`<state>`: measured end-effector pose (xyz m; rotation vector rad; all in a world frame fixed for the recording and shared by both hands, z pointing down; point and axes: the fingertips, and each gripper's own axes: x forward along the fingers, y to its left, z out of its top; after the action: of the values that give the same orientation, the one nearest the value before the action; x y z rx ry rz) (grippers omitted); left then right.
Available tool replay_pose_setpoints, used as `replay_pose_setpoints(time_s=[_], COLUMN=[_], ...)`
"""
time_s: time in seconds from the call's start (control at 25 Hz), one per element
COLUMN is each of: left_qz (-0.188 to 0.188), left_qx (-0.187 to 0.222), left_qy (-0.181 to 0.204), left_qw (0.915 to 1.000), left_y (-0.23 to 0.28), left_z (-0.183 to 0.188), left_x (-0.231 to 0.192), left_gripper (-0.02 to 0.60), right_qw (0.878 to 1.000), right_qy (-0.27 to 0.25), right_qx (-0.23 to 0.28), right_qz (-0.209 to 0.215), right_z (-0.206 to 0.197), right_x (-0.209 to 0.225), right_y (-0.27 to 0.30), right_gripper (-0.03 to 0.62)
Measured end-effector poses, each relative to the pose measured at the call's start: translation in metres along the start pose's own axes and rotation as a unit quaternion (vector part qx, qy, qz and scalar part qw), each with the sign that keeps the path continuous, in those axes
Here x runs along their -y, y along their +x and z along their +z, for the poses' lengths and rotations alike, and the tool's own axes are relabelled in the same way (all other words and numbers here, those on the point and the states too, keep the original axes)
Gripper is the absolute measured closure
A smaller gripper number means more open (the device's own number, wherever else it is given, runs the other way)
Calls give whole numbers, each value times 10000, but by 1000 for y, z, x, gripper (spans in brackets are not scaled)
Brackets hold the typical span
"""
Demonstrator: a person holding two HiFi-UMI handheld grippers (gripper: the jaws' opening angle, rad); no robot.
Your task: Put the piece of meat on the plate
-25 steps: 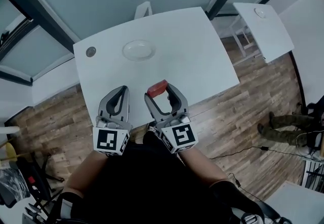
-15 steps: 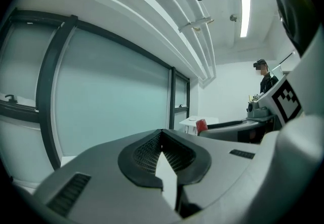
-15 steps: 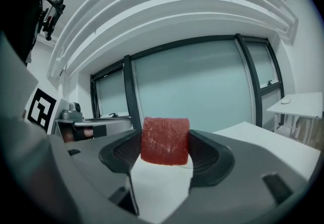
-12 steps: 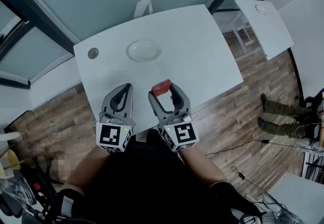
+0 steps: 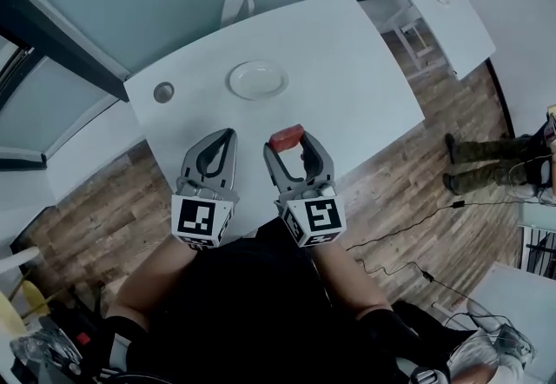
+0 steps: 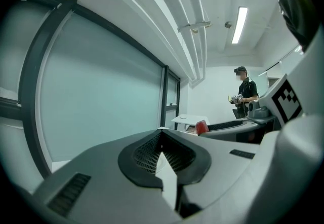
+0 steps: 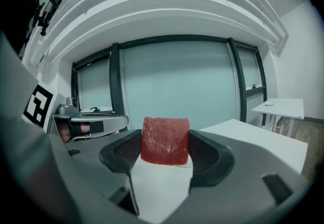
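Over the near edge of the white rectangular desk (image 5: 356, 69), the right claw (image 5: 288, 144) pinches a red, block-shaped piece of meat (image 5: 286, 138) between its two grey fingertips. The right gripper view shows that grip plainly: the right claw (image 7: 165, 151) has a dark ribbed pad pressed against each side of the piece of meat (image 7: 165, 140), with the pale desk (image 7: 263, 142) stretching away beneath and behind it. Just beside it, toward the desk's near left corner, the left claw (image 5: 228, 134) hangs with its tips pressed together. The left gripper view confirms this, the left claw (image 6: 161, 143) meeting at a point with nothing between the pads. Each tool carries a cube with black-and-white square markers (image 5: 201, 221) at its rear, close to the person's dark-sleeved body. A round, shallow white plate (image 5: 257, 79) lies toward the far edge of the desk, well apart from the meat, and holds nothing. A small round grey disc (image 5: 163, 92) sits near the far left corner. Brown wooden floor (image 5: 417, 191) surrounds the desk, a second white table (image 5: 452, 4) stands at the upper right, and a person in dark clothes (image 6: 245, 91) stands in the background of the left gripper view.
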<state>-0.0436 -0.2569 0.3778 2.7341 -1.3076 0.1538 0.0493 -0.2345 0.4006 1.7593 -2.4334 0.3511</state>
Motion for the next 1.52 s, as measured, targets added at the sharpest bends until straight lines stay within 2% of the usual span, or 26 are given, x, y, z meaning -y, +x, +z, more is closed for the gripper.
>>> replay_pose_setpoints(time_s=[0.32, 0.44, 0.76, 1.2, 1.52], left_qz=[-171, -134, 30, 130, 195], left_qx=[-300, -376, -603, -1007, -1139], left_qy=[-68, -174, -172, -187, -183], left_qw=[9994, 9991, 9980, 9947, 9931], left_y=[26, 45, 90, 133, 158], left_z=[-20, -29, -61, -101, -118], left_x=[-8, -9, -22, -42, -57], left_gripper=[578, 578, 578, 578, 578], right_qw=[9996, 9993, 9984, 9950, 9924], right_qy=[109, 102, 149, 221, 229], right_qx=[-237, -357, -549, -969, -1205], right_qz=[-93, -44, -40, 21, 75], right_z=[-14, -21, -49, -81, -97], right_x=[10, 19, 52, 75, 82], right_y=[27, 42, 83, 137, 165], right_gripper=[304, 304, 304, 304, 304])
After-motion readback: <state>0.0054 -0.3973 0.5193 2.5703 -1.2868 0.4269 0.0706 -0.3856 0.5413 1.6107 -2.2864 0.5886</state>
